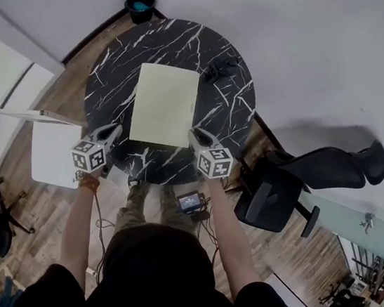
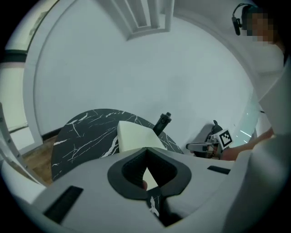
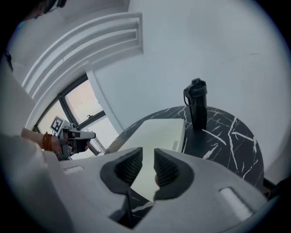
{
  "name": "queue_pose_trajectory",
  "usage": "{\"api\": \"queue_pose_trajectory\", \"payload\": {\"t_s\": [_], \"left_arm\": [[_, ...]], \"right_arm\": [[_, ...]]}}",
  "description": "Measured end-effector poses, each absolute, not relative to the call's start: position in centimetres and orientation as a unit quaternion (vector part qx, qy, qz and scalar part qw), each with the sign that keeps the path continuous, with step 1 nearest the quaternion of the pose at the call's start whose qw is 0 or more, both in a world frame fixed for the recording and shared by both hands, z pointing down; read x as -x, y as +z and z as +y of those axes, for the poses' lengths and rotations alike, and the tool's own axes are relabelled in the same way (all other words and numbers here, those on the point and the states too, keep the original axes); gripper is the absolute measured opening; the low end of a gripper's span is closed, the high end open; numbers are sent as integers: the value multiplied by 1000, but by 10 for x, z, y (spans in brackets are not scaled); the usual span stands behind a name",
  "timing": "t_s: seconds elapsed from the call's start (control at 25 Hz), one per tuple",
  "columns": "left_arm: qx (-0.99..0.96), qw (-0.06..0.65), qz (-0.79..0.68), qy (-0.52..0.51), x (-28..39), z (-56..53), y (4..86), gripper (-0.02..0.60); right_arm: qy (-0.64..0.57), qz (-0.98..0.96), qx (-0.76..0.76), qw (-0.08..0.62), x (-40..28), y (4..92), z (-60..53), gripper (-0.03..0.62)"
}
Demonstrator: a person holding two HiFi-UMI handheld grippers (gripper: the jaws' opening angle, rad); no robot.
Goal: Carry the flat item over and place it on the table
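Note:
The flat item [image 1: 165,104], a pale cream rectangular board, lies flat on the round black marble table [image 1: 110,81], reaching almost to its near edge. My left gripper [image 1: 114,130] hovers off the board's near left corner, apart from it. In the left gripper view its jaws [image 2: 146,150] are shut with nothing between them, above the board [image 2: 136,135]. My right gripper [image 1: 196,136] hangs over the near right corner. In the right gripper view its pads [image 3: 148,157] stand a narrow gap apart, holding nothing, with the board [image 3: 157,136] below.
A black flask [image 1: 221,68] stands on the table just beyond the board's far right corner. A black office chair [image 1: 302,179] sits at the right, a white panel [image 1: 54,151] at the left, a dark bin [image 1: 140,3] behind the table.

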State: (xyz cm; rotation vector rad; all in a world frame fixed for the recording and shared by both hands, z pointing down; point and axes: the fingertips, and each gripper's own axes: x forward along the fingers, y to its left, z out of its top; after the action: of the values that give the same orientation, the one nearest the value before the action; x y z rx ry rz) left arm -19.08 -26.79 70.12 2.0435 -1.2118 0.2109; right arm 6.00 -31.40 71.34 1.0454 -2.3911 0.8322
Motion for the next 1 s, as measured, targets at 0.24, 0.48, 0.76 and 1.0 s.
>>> {"api": "queue_pose_trajectory", "payload": {"t_s": [0.24, 0.48, 0.76, 1.0], "left_arm": [[-823, 332, -455, 72, 184, -256, 655, 11], [-856, 244, -454, 27, 171, -254, 589, 10], [-881, 159, -445, 1, 147, -244, 518, 11], [-879, 92, -468, 1, 134, -233, 473, 11]], "right_arm": [[225, -887, -367, 165, -41, 648, -307, 0], [178, -907, -360, 124, -33, 589, -289, 0], [129, -921, -358, 82, -26, 528, -266, 0], [60, -932, -356, 34, -15, 459, -248, 0]]}}
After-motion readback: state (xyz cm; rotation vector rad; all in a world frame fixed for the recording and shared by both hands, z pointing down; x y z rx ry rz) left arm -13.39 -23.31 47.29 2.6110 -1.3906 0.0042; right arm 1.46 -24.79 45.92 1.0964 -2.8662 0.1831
